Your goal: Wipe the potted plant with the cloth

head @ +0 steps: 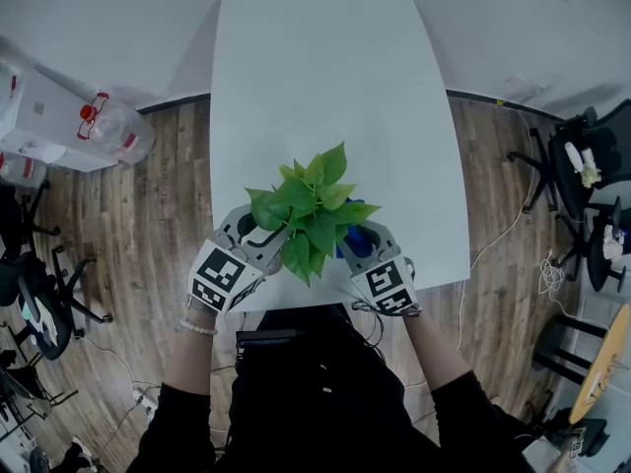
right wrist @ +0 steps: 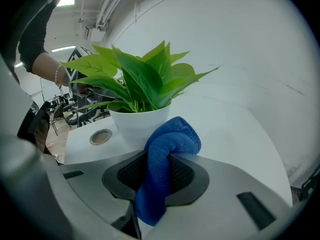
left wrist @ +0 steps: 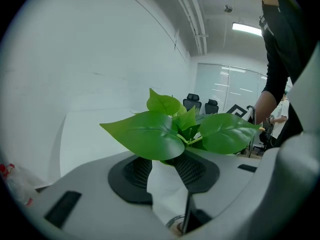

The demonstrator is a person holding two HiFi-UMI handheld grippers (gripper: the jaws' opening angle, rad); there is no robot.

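A potted plant (head: 311, 210) with broad green leaves stands at the near edge of the white table (head: 315, 87). My left gripper (head: 251, 227) is at the plant's left side. In the left gripper view its pads (left wrist: 135, 176) stand apart, a large leaf (left wrist: 145, 134) lies just over their tips, and the white pot (left wrist: 167, 194) shows through the gap. My right gripper (head: 367, 235) is at the plant's right side, shut on a folded blue cloth (right wrist: 167, 144). The cloth's bunched end sits close beside the white pot (right wrist: 137, 124), below the leaves (right wrist: 145, 79).
A round cable hole (right wrist: 101, 136) is set in the table top beside the pot. Wooden floor surrounds the table, with office chairs at left (head: 39, 294) and right (head: 582, 166), and a clear plastic bottle (head: 113, 126) on the floor at left.
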